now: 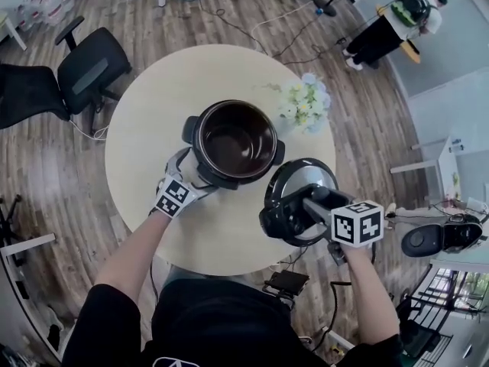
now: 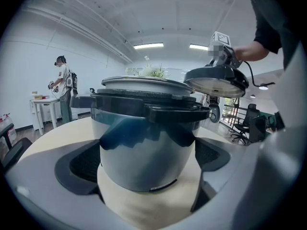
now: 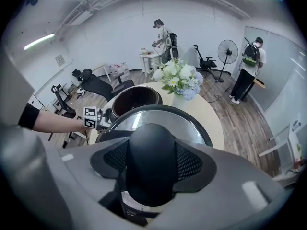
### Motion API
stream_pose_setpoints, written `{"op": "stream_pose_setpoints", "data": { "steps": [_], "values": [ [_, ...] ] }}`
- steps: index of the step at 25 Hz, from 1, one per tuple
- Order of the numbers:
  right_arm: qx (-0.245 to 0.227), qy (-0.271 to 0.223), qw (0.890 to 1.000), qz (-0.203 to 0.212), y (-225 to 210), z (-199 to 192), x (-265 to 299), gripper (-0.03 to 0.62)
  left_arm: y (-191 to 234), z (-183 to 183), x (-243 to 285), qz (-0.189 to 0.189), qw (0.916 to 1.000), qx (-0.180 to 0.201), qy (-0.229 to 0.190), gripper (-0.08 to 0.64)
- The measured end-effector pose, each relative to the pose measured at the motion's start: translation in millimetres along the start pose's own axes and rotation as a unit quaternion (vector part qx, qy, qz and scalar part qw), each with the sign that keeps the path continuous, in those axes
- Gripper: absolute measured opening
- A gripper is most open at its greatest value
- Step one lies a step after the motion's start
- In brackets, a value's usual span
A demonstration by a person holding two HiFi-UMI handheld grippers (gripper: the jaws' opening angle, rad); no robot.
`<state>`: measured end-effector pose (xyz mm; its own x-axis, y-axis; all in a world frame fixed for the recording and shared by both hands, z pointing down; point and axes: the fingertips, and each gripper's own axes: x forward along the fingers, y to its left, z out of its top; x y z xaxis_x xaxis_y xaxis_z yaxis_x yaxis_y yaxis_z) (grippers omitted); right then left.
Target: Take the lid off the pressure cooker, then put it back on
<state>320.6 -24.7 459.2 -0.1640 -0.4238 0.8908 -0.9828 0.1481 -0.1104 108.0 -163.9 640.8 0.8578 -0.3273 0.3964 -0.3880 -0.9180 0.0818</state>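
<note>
The round table (image 1: 153, 128) carries the open pressure cooker pot (image 1: 235, 140) at frame centre in the head view. A bunch of flowers (image 1: 307, 102) stands just to its upper right, close to the rim but not touching. An office chair (image 1: 93, 66) stands on the wooden floor at upper left, and a person (image 1: 393, 17) stands well apart at upper right. Nothing lies between pot and lid.

The left gripper (image 1: 195, 173) is spread wide round the pot's lower body from the lower left, with its pads against both sides. The right gripper (image 1: 307, 202) is clamped on the black handle (image 3: 152, 152) of the lid (image 1: 299, 176). The lid is held in the air to the lower right of the pot, clear of and above its rim
</note>
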Motion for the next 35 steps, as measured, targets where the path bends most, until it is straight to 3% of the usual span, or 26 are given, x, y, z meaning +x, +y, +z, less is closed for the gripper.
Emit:
{"op": "stream_pose_setpoints", "data": {
  "steps": [17, 25, 35],
  "values": [
    [-0.084, -0.026, 0.993, 0.074, 95.8, 138.3, 40.2, 0.288, -2.8, 6.8, 3.2, -0.001, 1.0000, 0.001, -0.008, 0.592],
    [-0.114, -0.006, 0.991, 0.064, 122.7, 176.9, 90.8, 0.288, 0.6, -4.5, 5.9, -0.006, 0.9999, -0.008, -0.005, 0.592],
    [-0.149, 0.024, 0.988, 0.036, 116.7, 196.3, 129.2, 0.288, 1.6, -1.0, 4.3, -0.006, 0.9998, -0.005, -0.016, 0.592]
  ]
}}
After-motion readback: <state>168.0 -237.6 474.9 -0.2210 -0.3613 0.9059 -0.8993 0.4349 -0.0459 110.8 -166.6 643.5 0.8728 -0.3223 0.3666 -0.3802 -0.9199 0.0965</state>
